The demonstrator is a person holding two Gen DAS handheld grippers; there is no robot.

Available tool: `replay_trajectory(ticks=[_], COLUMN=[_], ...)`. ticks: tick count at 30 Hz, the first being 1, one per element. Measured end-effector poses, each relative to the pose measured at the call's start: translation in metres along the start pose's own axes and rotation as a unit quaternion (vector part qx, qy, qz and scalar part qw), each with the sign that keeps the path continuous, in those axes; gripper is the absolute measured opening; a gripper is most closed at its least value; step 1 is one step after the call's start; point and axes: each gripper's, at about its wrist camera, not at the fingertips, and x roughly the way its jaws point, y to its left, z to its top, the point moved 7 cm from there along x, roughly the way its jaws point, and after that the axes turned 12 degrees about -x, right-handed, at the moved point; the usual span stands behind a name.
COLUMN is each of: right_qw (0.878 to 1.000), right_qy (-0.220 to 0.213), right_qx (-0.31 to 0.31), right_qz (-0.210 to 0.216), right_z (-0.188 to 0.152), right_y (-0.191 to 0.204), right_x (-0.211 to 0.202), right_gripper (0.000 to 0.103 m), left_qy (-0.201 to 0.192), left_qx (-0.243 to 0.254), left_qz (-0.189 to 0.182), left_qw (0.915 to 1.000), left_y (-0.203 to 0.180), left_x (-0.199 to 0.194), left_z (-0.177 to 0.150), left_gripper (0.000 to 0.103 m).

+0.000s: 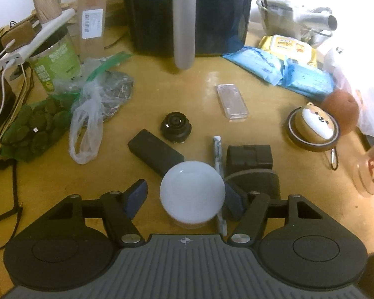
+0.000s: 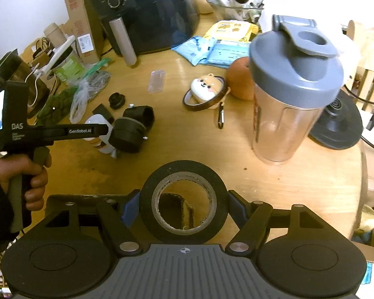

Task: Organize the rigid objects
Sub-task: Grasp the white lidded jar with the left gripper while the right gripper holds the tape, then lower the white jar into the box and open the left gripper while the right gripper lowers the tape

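Right gripper [image 2: 184, 206] clamps black tape roll [image 2: 184, 200]; left gripper [image 1: 187, 196] brackets white-capped bottle [image 1: 192, 191], ungripped.

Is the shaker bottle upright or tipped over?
Upright. The shaker bottle stands on its base on the table, grey lid on top, spout cap flipped open.

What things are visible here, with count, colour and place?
white-lidded round jar: one, white, between left jaws
black tape roll: one, black, gripped by right jaws
clear plastic shaker bottle: one, grey lid, right side
black air fryer: one, black, back centre
round dog-face pouch: one, brown-white, right
blue wipe packs: two, blue, back right
clear flat plastic case: one, transparent, centre
left gripper: one, black, open
right gripper: one, black, shut on roll
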Motion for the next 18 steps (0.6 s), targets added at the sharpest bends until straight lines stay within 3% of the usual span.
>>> replay_trajectory(ticks=[2, 8, 18], right_qw=[1.0, 1.0, 1.0], right_qy=[0.0, -0.002, -0.008], right_qx=[0.003, 0.003, -0.002], right_qz=[-0.002, -0.007, -0.001], right_z=[-0.001, -0.003, -0.004], right_y=[-0.002, -0.005, -0.005], right_x=[-0.001, -0.006, -0.009], right_gripper=[0.075, 0.075, 0.075], left_qy=[0.009, 0.017, -0.013], left_qx=[0.0, 0.0, -0.016], left_qz=[-0.011, -0.01, -0.035], left_qw=[0.9999, 0.9998, 0.9992], left_y=[-0.003, -0.005, 0.0], left_x=[0.006, -0.001, -0.063], left_z=[0.001, 0.002, -0.001], left_gripper=[0.052, 0.052, 0.052])
